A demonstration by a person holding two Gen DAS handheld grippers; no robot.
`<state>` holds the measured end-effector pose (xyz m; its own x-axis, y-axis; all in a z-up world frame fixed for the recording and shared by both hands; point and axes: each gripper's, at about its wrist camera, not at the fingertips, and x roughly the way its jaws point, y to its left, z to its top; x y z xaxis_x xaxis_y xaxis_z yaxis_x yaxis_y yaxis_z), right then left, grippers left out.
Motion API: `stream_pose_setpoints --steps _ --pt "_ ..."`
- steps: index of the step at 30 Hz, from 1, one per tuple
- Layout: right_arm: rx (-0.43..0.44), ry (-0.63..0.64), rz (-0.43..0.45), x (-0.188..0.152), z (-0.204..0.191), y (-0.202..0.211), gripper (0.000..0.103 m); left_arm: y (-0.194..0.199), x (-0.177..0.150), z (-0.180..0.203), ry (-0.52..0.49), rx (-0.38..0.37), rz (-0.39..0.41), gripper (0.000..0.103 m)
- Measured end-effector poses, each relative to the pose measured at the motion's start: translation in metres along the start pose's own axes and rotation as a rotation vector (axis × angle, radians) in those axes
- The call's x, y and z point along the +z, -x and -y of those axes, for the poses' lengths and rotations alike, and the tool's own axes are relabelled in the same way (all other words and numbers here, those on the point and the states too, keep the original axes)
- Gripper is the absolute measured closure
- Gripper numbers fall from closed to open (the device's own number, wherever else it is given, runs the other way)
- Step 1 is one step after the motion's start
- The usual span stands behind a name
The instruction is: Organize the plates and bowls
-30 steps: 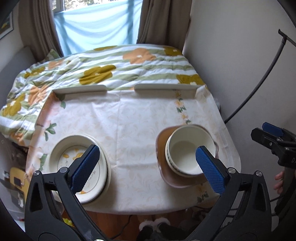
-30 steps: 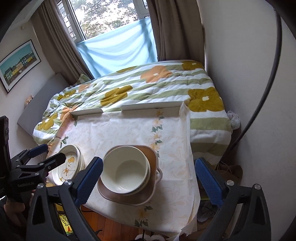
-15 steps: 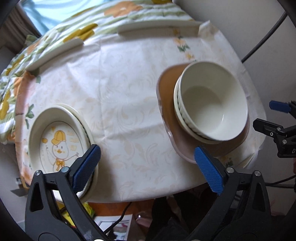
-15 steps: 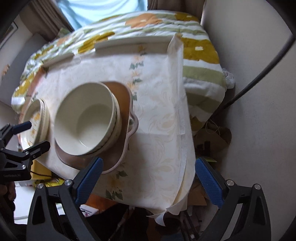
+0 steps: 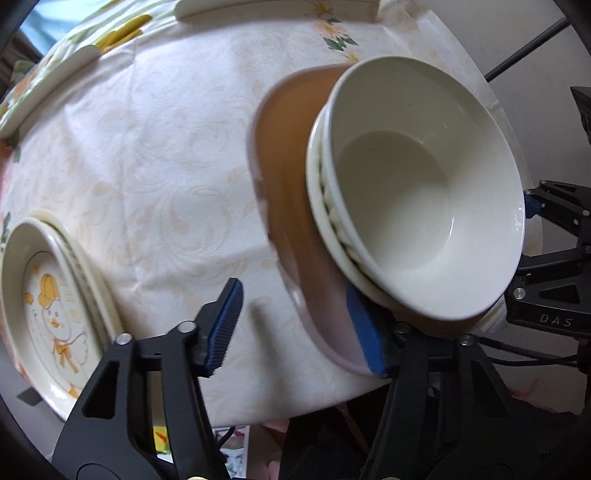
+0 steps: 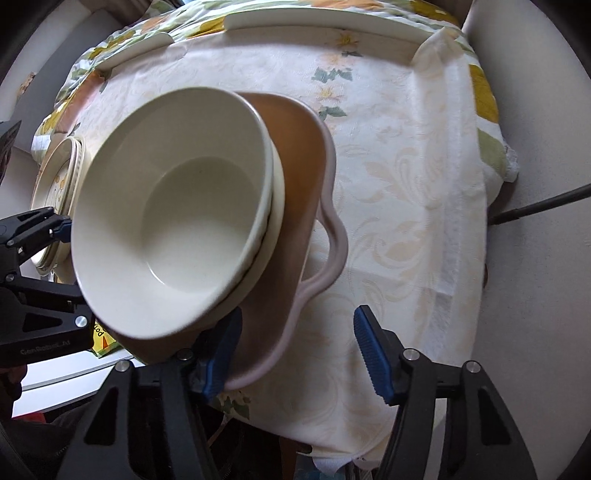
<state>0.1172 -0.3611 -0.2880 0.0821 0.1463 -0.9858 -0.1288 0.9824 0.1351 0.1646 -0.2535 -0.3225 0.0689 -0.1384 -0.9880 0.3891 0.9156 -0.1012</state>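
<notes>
A stack of white bowls (image 5: 417, 192) sits on a brown plate with a pale pink rim (image 5: 288, 177) at the table's near right. It also shows in the right wrist view, bowls (image 6: 177, 221) on the plate (image 6: 306, 184). My left gripper (image 5: 295, 325) is open, its jaws either side of the plate's near rim. My right gripper (image 6: 299, 350) is open, straddling the plate's near edge by its handle. A stack of duck-print plates (image 5: 55, 306) lies at the near left.
The table has a floral cloth (image 5: 155, 155) and two white rails along its far edge (image 6: 325, 22). A flowered bed cover lies beyond. A wall and a black cable (image 6: 539, 206) are on the right.
Both grippers have come down and forward to the brown plate, one on each side. Both sets of jaws have narrowed but stay open.
</notes>
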Motion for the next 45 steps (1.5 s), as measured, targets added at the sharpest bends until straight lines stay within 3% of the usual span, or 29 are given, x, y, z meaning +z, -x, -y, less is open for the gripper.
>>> stream_pose_setpoints --steps 4,10,20,28,38,45 --pt "0.054 0.011 0.031 -0.002 0.000 -0.005 0.073 -0.008 0.000 0.010 -0.029 -0.015 0.029 0.079" --pt "0.083 0.055 0.087 -0.007 -0.003 -0.008 0.088 -0.009 -0.002 0.020 -0.057 -0.007 0.078 0.089" --pt "0.055 0.106 0.148 -0.017 -0.009 0.001 0.088 0.004 -0.008 0.035 -0.100 0.081 0.151 0.090" --pt "0.028 0.160 0.201 -0.014 -0.021 0.038 0.088 0.050 -0.015 0.028 -0.091 0.106 0.221 0.090" --pt "0.011 0.186 0.241 0.008 -0.089 0.070 0.088 0.110 -0.035 -0.041 -0.058 0.107 0.267 0.090" --pt "0.030 0.176 0.239 0.034 -0.168 0.053 0.088 0.125 -0.059 -0.116 -0.070 0.141 0.247 0.090"
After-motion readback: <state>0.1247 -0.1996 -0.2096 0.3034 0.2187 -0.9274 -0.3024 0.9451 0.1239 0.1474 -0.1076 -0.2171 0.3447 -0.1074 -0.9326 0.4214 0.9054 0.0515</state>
